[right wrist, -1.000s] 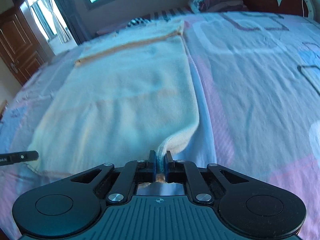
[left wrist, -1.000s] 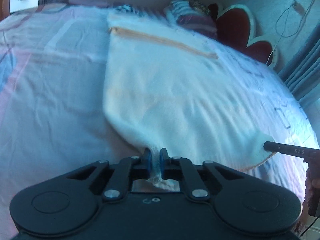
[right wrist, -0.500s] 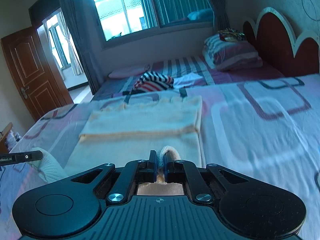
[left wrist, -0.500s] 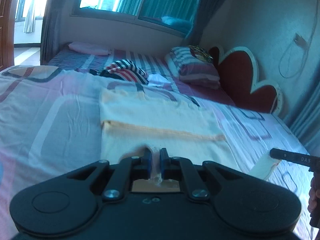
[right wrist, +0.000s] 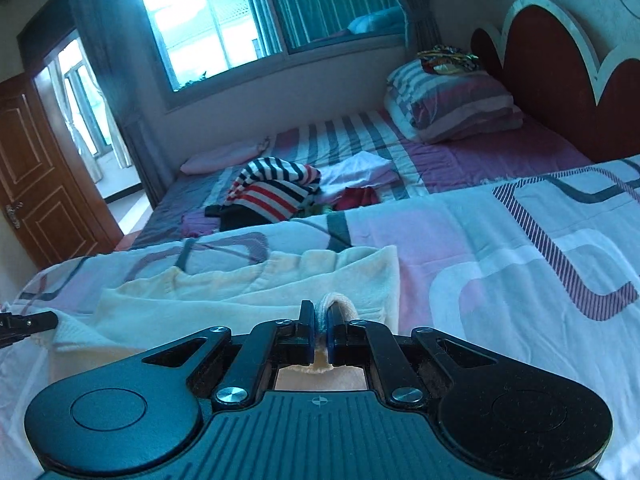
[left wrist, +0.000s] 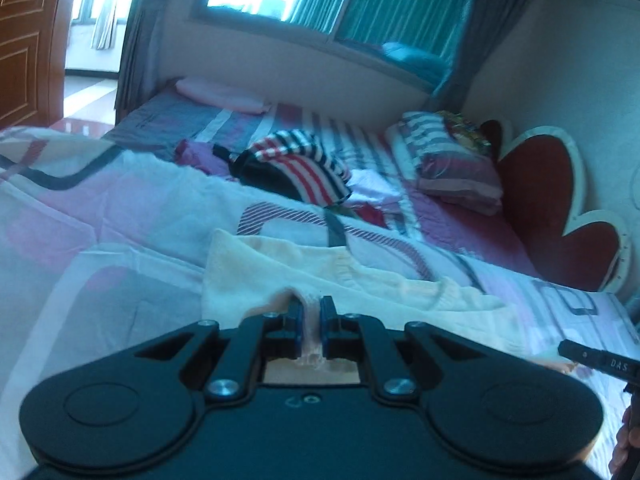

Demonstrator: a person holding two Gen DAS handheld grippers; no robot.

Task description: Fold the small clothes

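A cream knitted garment (left wrist: 280, 268) lies on the patterned bedspread (left wrist: 100, 220), its near half doubled over toward its far end. My left gripper (left wrist: 310, 312) is shut on a pinch of the garment's near left edge. My right gripper (right wrist: 319, 318) is shut on a rolled pinch of the same garment (right wrist: 240, 284) at its near right edge. The right gripper's finger shows at the right in the left wrist view (left wrist: 596, 360). The left gripper's finger shows at the left in the right wrist view (right wrist: 28, 322).
A pile of clothes with a red, white and black striped top (right wrist: 272, 192) lies beyond the bedspread on a striped sheet. A striped pillow (right wrist: 452, 100) leans by the red headboard (right wrist: 552, 76) at the right. A wooden door (right wrist: 36, 168) stands at the left.
Both grippers have lifted the garment's near edge off the bed and carried it forward over the rest. The views have tilted up from the bed to the room.
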